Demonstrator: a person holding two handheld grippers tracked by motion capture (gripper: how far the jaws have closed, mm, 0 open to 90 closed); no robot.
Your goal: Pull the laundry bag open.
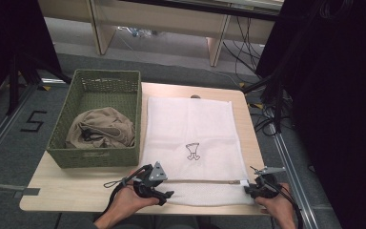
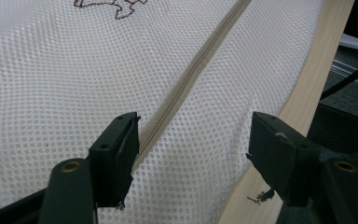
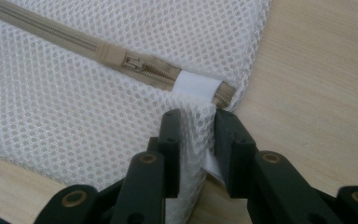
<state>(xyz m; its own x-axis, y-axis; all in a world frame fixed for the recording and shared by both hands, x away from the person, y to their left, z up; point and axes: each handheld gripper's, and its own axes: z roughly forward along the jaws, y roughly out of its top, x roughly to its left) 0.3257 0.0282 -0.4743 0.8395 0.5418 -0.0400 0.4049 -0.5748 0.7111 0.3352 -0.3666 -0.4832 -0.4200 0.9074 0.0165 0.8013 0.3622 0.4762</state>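
Pinching mesh bag (image 3: 98, 107) corner just below zipper (image 3: 135, 65) end, your right tongs (image 3: 196, 135) grip it; left tongs (image 2: 193, 140) gape over bag.

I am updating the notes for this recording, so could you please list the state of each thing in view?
Mesh bag: flat on the table.
Zipper: closed, slider near the right end.
Basket: upright, with crumpled beige clothes inside.
Left gripper: open over the bag's near edge.
Right gripper: fingers pinching the bag's corner below the zipper end.
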